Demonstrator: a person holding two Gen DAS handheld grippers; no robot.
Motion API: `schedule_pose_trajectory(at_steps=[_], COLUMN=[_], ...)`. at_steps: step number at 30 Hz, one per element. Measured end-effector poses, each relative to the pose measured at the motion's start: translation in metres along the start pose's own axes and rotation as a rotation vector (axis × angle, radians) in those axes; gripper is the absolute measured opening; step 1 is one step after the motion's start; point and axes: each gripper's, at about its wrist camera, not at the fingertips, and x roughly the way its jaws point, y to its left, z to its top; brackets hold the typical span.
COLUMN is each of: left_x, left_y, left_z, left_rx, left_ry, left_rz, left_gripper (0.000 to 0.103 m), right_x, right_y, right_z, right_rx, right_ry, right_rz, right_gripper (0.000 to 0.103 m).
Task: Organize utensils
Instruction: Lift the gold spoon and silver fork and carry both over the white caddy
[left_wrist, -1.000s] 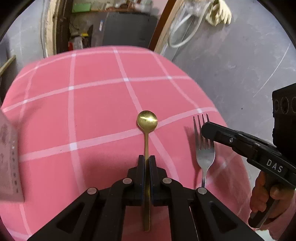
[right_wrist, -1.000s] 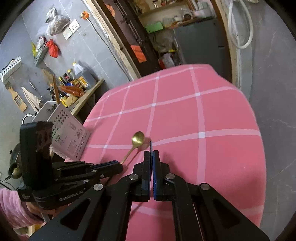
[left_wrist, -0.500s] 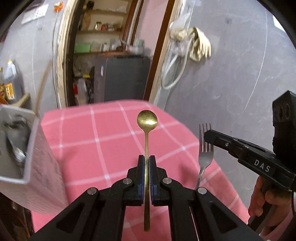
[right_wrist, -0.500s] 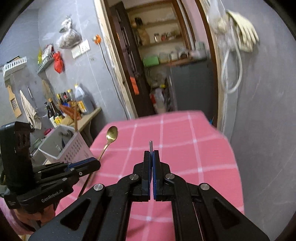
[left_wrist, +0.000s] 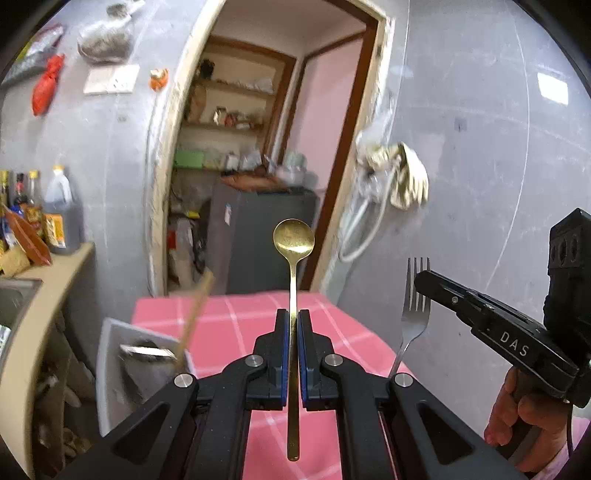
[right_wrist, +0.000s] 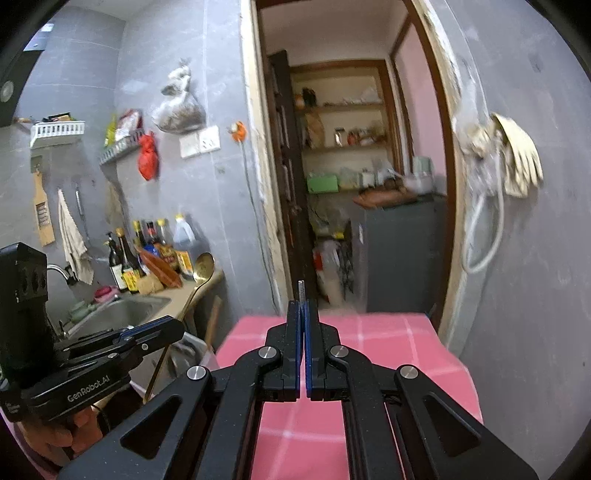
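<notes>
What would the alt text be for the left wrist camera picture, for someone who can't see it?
The left gripper is shut on a gold spoon, held upright with its bowl on top above a pink checked table. To the right, the right gripper holds a silver fork, and a white utensil basket sits lower left.

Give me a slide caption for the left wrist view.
Left hand-held gripper lifts a gold spoon upright; right hand-held gripper raises a fork.

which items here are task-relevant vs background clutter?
Task-relevant:
- gold spoon, upright in left gripper
- fork, held in right gripper
- white utensil basket at the table's left edge

Clutter:
- sauce bottles on the counter
- gloves on the wall
- sink
- red bag
</notes>
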Motion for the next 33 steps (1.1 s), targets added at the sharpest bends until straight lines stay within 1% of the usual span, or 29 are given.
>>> schedule_pose_trajectory(at_steps=[4, 9, 13, 17, 21, 25, 28, 33], left_x=[-0.013, -0.021, -0.026, -0.024, -0.020, -0.008, 0.001, 0.010], left_y=[0.018, 0.046, 0.067, 0.088, 0.107, 0.124, 0.131, 0.138], left_z=[0.012, 0.019, 0.021, 0.022, 0.019, 0.015, 0.009, 0.001], left_rx=[-0.012, -0.046, -0.068, -0.105, -0.169, -0.248, -0.287, -0.325], left_ry=[-0.061, -0.102, -0.124, -0.146, -0.175, -0.177, -0.176, -0.193], left_rz=[0.021, 0.049, 0.075, 0.082, 0.045, -0.002, -0.012, -0.034], left_gripper=[0.004, 0.005, 0.005, 0.005, 0.005, 0.005, 0.005, 0.005], right_x=[0.005, 0.008, 0.012, 0.020, 0.031, 0.043, 0.051, 0.059], right_y=[0.029, 0.059, 0.075, 0.087, 0.095, 0.098, 0.099, 0.099], right_z=[0.018, 0.035, 0.040, 0.040, 0.032, 0.021, 0.018, 0.013], right_rx=[-0.022, -0.059, -0.078, -0.080, -0.093, -0.114, -0.119, -0.134], right_ry=[-0.053, -0.117, -0.154, -0.175, -0.169, -0.157, -0.151, -0.153], right_rz=[0.025, 0.052, 0.065, 0.070, 0.065, 0.043, 0.028, 0.006], right_gripper=[0.002, 0.002, 0.002, 0.002, 0.002, 0.002, 0.002, 0.002])
